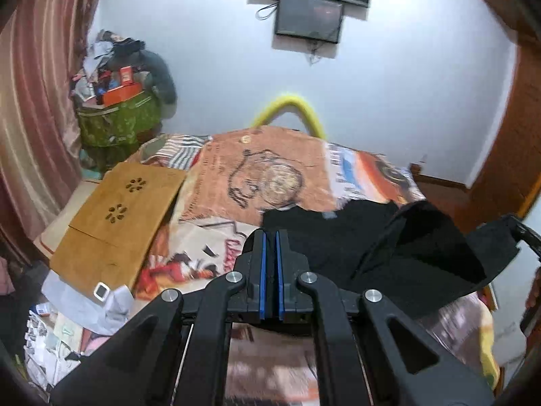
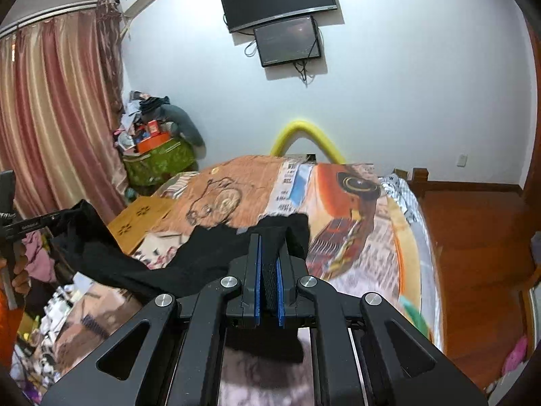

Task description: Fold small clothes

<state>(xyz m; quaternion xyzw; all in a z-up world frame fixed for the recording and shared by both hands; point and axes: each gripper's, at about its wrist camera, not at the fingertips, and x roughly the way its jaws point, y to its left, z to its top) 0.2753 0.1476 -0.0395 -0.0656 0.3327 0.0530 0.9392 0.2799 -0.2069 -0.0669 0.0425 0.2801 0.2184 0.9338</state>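
A wooden lap desk (image 1: pixel 116 216) lies left of your left gripper (image 1: pixel 270 237), clamped on the black garment (image 1: pixel 338 237); your right gripper (image 2: pixel 268 240) pinches its other edge, cloth slung between over the bedspread (image 2: pixel 355 237).

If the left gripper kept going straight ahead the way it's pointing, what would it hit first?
Probably the black garment: it lies just beyond the left gripper, whose jaws are nearly closed. Past it comes the printed blanket on the bed. Depth is unclear through the fisheye.
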